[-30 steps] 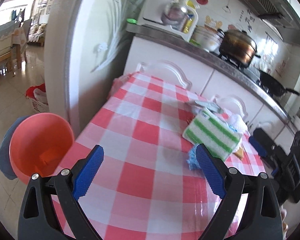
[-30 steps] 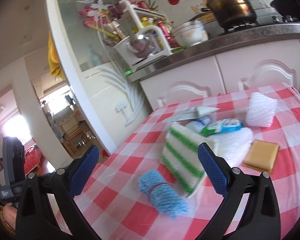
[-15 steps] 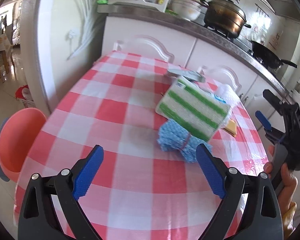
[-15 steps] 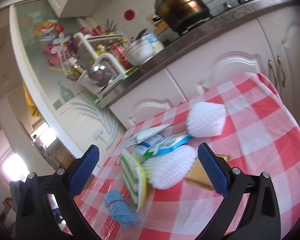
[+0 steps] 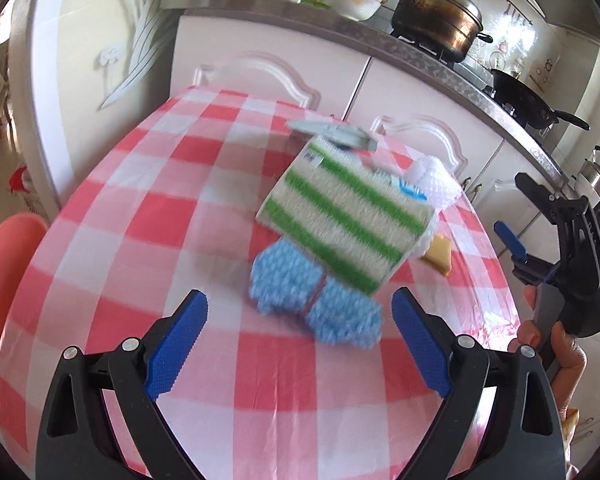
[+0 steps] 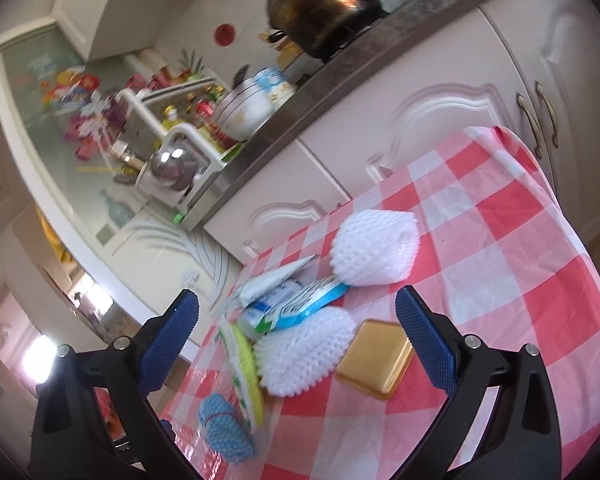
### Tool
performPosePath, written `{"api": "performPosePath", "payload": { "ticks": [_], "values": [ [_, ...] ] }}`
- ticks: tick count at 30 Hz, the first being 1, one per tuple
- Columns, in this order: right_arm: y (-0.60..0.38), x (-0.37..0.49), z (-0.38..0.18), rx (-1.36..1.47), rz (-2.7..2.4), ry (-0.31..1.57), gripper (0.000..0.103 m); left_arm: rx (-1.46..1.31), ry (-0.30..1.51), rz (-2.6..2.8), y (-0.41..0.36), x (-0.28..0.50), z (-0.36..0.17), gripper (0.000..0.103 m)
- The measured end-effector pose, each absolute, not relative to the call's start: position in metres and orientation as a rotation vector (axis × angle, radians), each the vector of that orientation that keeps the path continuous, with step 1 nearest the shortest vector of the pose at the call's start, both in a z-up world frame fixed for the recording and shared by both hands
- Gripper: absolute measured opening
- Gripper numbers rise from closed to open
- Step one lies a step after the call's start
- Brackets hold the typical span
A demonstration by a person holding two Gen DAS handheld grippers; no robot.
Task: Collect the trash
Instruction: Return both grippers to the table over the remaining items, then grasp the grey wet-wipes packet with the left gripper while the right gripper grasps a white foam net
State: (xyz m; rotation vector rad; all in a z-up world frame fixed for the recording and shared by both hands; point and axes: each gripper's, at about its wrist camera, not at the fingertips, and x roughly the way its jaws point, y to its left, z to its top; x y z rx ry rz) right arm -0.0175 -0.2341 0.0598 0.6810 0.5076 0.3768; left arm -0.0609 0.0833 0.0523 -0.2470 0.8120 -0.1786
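On the red-and-white checked surface point(image 5: 148, 216), a cluster of trash toward the far right, with broad bare cloth on the left and near sides and the cloth's rounded edge dropping off at left toward a pink bin point(image 5: 4, 272) on the floor. Beyond the far edge, white cabinet doors point(image 5: 416, 100) close behind, under a counter carrying a bronze pot point(image 5: 436, 20). Left gripper point(image 5: 300, 340) spread wide and empty, hovering low over the bare near cloth, blue pads flanking a blue mesh bundle point(image 5: 312, 300) just ahead. Behind and touching the bundle, a green-and-white striped sponge point(image 5: 344, 216), tilted up on its edge, blurred by motion. Right gripper point(image 6: 296, 344) likewise wide open and holding nothing, above the right side of the pile, with open cloth stretching to the right edge where the fabric hangs down. Between its pads, a white foam net point(image 6: 304, 352) touching a flat amber square point(image 6: 376, 360); a second white foam net point(image 6: 374, 248) farther back; a blue-and-white wrapper point(image 6: 300, 308) and a pale torn packet point(image 6: 276, 280) wedged between the nets and the striped sponge point(image 6: 244, 372). Near the left corner, the blue mesh bundle point(image 6: 224, 428), bound at its middle.
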Motion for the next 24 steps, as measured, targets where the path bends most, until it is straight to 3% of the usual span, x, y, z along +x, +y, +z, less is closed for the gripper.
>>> {"api": "performPosePath", "payload": {
  "ticks": [7, 15, 24],
  "values": [
    [-0.229, 0.02, 0.057, 0.628, 0.302, 0.615, 0.099, -0.159, 0.75, -0.236, 0.07, 0.002, 0.098, 0.093],
    [-0.217, 0.058, 0.051, 0.566, 0.243, 0.713, 0.099, -0.149, 0.934, -0.286, 0.053, 0.109, 0.108, 0.093],
    [-0.217, 0.069, 0.041, 0.509, 0.176, 0.747, 0.099, -0.161, 1.185, -0.343, 0.044, 0.188, 0.079, 0.093]
  ]
}}
